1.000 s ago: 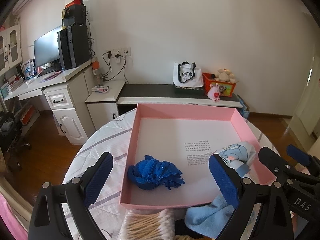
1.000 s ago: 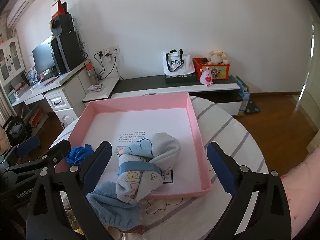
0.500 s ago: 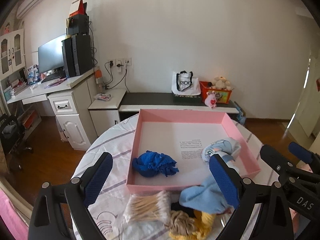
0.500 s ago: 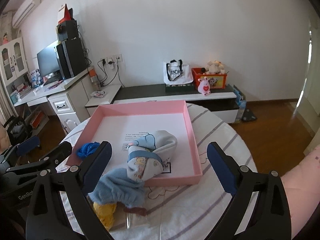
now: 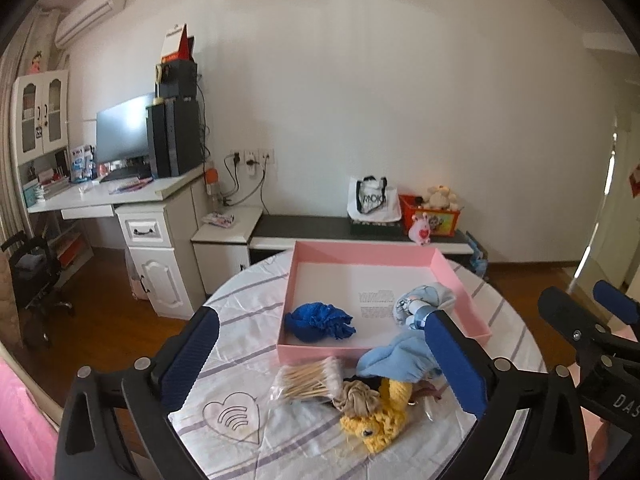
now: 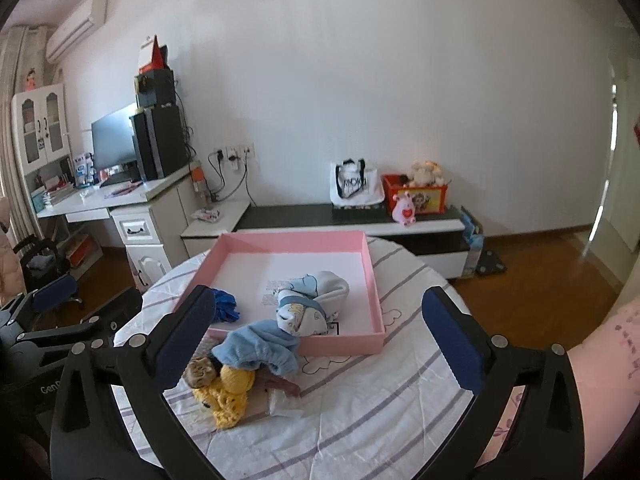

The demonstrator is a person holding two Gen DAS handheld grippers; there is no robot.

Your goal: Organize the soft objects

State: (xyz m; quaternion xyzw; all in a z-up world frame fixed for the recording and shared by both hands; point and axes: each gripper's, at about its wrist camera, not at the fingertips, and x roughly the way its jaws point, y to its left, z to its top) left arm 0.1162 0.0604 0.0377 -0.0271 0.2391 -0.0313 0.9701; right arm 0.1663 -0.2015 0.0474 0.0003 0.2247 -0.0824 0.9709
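A pink tray (image 5: 362, 253) (image 6: 374, 280) sits on the round table. In it lie a dark blue crocheted cloth (image 5: 320, 321) (image 6: 226, 309) and a pale blue printed baby hat (image 5: 424, 303) (image 6: 310, 306). A light blue fleece cloth (image 5: 394, 362) (image 6: 256, 346) drapes over the tray's near rim. In front lie a yellow knitted toy (image 5: 380, 416) (image 6: 226, 394) and a beige knot (image 5: 356, 396). My left gripper (image 5: 324, 364) and right gripper (image 6: 320, 344) are both open, empty, and held back above the table's near side.
A bag of cotton swabs (image 5: 308, 378) lies before the tray. The table has a white striped cloth (image 6: 380, 408). Behind stand a desk with a monitor (image 5: 124, 136), a low TV bench (image 6: 360, 220) with a tote bag and toy box, and wood floor.
Both grippers have pulled back and up from the tray. More of the table shows now, with the swabs, yellow toy and knot in view. The objects have not moved.
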